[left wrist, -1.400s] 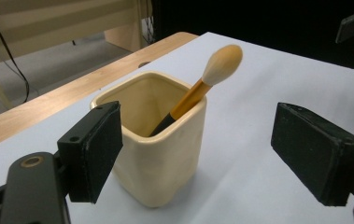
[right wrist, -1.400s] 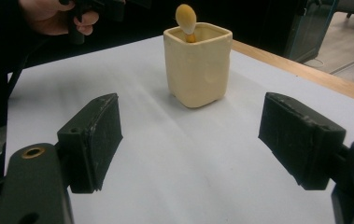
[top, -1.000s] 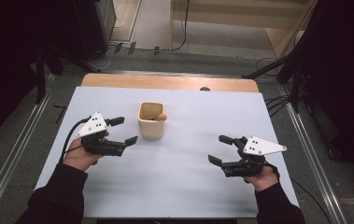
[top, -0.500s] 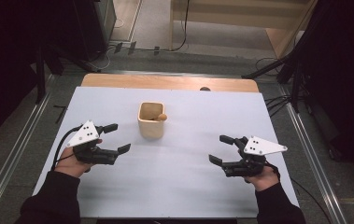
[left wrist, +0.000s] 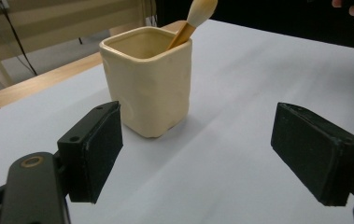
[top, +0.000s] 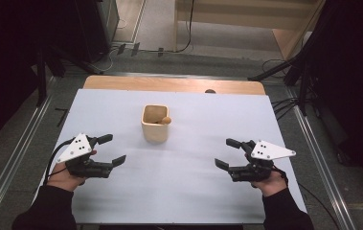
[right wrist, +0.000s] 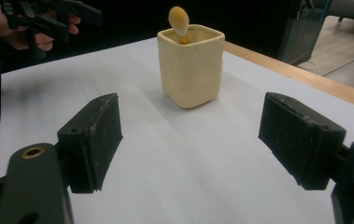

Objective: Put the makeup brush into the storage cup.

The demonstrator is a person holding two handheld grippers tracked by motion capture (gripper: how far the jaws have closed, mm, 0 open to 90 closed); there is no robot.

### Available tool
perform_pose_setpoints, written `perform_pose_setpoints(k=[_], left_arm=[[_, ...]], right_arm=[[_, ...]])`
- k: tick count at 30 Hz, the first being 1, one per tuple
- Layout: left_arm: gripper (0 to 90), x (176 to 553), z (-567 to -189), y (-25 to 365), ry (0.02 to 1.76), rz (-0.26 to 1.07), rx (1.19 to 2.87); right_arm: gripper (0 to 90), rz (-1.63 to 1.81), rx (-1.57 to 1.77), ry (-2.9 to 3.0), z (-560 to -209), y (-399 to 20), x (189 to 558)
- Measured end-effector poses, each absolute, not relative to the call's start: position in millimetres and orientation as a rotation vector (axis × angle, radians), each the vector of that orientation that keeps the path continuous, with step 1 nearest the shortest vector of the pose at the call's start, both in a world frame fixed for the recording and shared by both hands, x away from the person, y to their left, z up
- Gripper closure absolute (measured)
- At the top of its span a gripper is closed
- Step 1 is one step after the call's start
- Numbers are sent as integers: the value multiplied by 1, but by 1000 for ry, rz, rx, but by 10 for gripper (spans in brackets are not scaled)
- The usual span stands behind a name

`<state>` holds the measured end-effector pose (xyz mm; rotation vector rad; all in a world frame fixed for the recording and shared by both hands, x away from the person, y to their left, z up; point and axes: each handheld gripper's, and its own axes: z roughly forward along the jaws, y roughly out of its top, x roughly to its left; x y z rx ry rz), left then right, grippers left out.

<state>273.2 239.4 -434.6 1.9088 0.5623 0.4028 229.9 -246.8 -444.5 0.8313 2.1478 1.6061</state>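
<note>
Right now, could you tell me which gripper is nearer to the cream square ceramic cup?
The left gripper is nearer, just below-left of the cream square ceramic cup; the right gripper sits farther off, below-right.

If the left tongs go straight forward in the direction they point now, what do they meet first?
Probably the cream cup holding the wooden spoon: it stands ahead of the open left tongs, slightly off-centre, so one jaw might meet it first.

counted: one cream square ceramic cup (top: 155,125), one wooden spoon with rounded end (top: 164,120) standing in it, two black two-jaw handheld grippers, left (top: 110,149) and right (top: 227,153), one white table sheet (top: 193,191).
</note>
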Motion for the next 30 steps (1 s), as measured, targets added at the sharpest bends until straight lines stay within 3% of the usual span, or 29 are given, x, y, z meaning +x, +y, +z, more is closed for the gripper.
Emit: perform_pose_setpoints(k=[30], left_arm=[[173, 266, -439, 267, 593, 392, 1845]], right_arm=[[223, 1631, 822, 2125, -446, -251, 231]])
